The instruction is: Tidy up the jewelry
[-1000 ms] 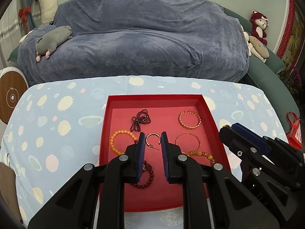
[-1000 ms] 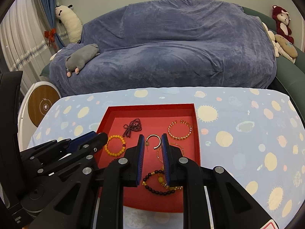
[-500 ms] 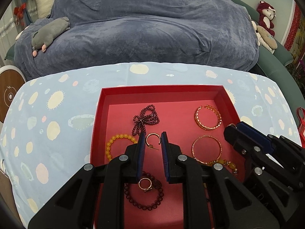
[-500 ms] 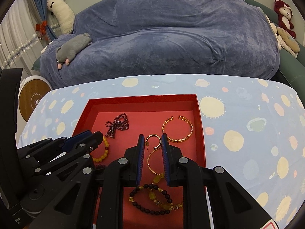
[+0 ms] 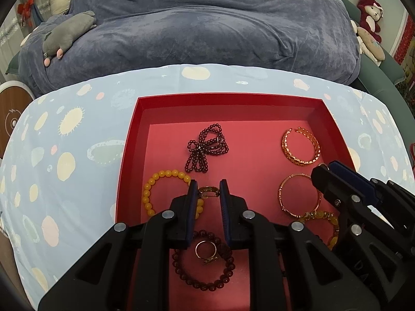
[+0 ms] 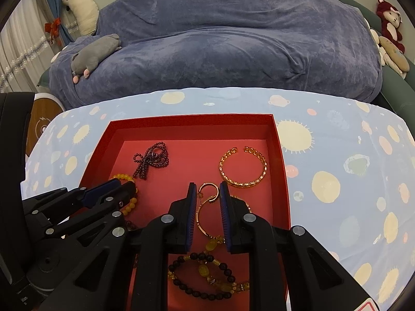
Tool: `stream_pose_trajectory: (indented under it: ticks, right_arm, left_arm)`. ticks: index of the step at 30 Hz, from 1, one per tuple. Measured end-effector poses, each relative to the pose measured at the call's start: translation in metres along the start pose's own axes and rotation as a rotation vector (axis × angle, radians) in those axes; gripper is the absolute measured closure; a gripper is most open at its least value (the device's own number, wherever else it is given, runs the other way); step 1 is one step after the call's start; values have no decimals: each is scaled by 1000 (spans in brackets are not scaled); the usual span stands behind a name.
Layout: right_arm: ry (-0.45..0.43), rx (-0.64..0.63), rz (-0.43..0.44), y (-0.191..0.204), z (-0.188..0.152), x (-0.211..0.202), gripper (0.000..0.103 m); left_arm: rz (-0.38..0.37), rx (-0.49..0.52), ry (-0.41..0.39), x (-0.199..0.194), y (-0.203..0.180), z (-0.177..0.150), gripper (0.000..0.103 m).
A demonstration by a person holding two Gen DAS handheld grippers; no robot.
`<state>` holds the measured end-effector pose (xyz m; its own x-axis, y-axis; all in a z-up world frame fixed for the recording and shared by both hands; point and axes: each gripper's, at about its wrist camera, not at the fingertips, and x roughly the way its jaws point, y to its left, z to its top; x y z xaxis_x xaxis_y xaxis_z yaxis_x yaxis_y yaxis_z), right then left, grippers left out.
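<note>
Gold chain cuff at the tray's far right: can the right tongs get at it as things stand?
Probably yes. The gold chain cuff lies flat and alone on the red tray floor, just ahead-right of the open right tongs, with nothing lying between; the left tongs sit off to the other side.

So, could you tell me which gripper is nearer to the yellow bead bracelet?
Left. The left gripper hangs right beside the yellow bead bracelet, one fingertip overlapping its edge. The right gripper sits further right, over the thin gold bangle.
</note>
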<state>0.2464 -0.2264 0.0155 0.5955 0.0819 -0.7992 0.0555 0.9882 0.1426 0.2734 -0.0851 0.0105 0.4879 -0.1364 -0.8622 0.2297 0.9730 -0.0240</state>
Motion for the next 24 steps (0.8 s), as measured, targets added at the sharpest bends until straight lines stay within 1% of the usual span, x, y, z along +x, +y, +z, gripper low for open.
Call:
stream_pose_trajectory:
  ticks: [6,7,9,10,11,13,18,24]
  right_arm:
    - [6,-6,-9,0,0,2,85]
    - [7,-4,-12,1,0,2,85]
    - [7,3,-10,1,1,1,80]
    - [1,2,-15,2,1,0,77]
    - [-5,0,-17,2,2,-2,74]
    - [-12,-2,-17,3,3,-6,72]
    - [-26,4,-22,5,3,-20,70]
    - [-39,10,-41,5,-9,-51,68]
  left_arm:
    - [13,-13,6,1,0,-2,85]
    - [18,-10,9,1,0,-2,83]
    - [30,-9,5,0,1,-2,73]
    - [38,-11,0,-2,2,-2,66]
    - [37,-14,-8,-4,2,-1,66]
    - [38,-17,-12,-8,3,1,64]
    - [36,-30,-28,-21,4,0,64]
    - [27,-38,-46,-47,6,-15,64]
